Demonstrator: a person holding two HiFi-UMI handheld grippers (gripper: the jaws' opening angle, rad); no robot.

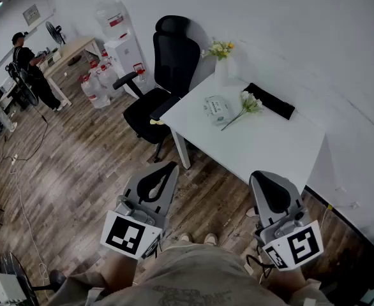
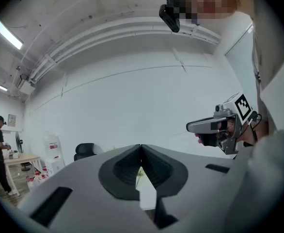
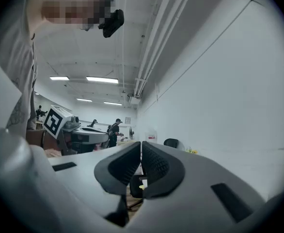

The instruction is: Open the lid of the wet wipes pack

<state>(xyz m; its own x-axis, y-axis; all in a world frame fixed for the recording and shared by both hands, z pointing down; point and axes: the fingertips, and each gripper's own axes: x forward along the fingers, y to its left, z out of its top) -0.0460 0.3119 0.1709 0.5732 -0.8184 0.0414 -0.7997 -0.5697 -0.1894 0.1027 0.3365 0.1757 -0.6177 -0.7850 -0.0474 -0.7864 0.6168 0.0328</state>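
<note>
Wipes pack [image 1: 217, 109] flat on table [image 1: 270, 148], long axis running near-to-far

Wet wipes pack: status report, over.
Left gripper and right gripper shut, empty, short of the table. Wet wipes pack flat on table, untouched. Loose flower lying beside it.

White table [image 1: 263, 146], pale wet wipes pack [image 1: 217, 109], black chair [image 1: 174, 57].
</note>
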